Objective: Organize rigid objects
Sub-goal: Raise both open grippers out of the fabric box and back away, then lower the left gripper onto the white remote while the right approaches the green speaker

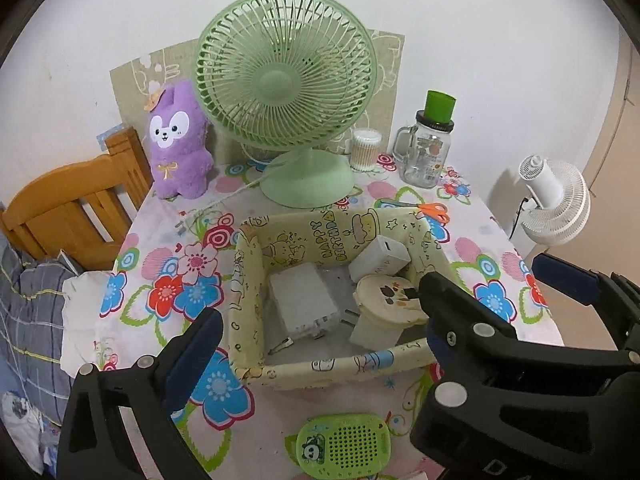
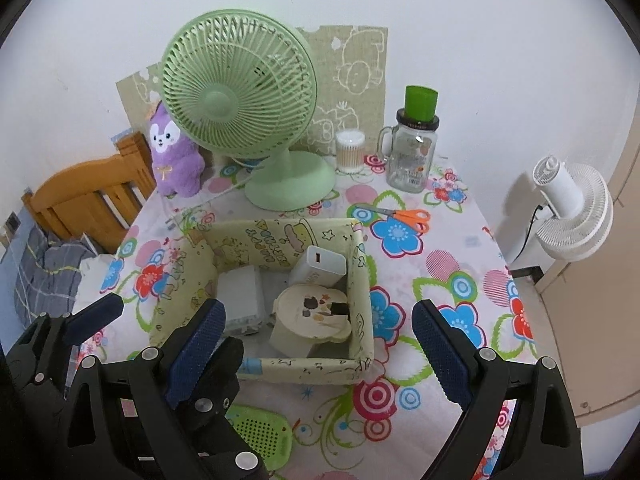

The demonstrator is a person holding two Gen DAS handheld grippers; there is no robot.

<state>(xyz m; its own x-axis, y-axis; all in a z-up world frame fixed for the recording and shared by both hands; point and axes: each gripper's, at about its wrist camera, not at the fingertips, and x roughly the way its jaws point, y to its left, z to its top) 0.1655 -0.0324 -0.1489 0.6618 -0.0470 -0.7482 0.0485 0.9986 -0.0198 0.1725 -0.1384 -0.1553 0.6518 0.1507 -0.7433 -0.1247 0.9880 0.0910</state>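
Note:
A yellow cartoon-print box [image 1: 248, 308] [image 2: 362, 280] stands mid-table. Inside lie a flat white adapter [image 1: 302, 298] [image 2: 240, 294], a white USB charger [image 1: 380, 260] [image 2: 320, 266] and a cream round-topped plug-in device [image 1: 386, 300] [image 2: 312, 314]. A green perforated gadget [image 1: 344, 446] [image 2: 260, 434] lies on the cloth in front of the box. My left gripper [image 1: 316, 340] [image 2: 160, 332] hovers open above the box's near edge, nothing between its fingers. My right gripper [image 2: 316, 336] [image 1: 492, 280] stands open beside it to the right, also holding nothing.
Behind the box stand a green desk fan [image 1: 286, 72], a purple plush toy [image 1: 180, 140], a cotton-swab tub [image 1: 365, 150] and a glass jar [image 1: 426, 156] with a green cup on top. Orange-handled scissors [image 2: 404, 216] lie right of the box. A wooden chair [image 1: 72, 208] stands left; a white fan [image 2: 572, 212] stands right.

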